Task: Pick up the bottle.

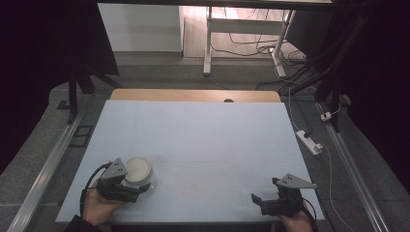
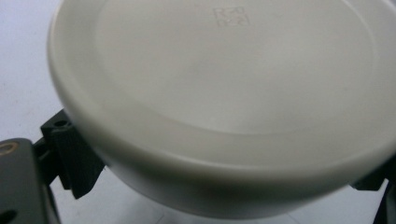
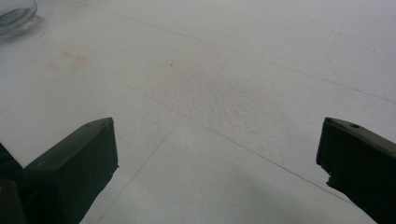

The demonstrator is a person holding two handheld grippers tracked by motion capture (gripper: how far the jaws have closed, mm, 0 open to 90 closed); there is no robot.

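Each gripper is black and boxy. The left gripper (image 1: 140, 186) and the right gripper (image 1: 258, 199) each carry a grey three-cornered plate with small dots on top. A black cable loops from each. The left cuff is dark.

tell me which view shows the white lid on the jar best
The left gripper view: the white lid is seen close up, with its rim and a faint embossed stamp, between the left tool's jaws. The high view shows it small, as a round disc by the left tool. The right gripper view shows just a glass edge at top left.
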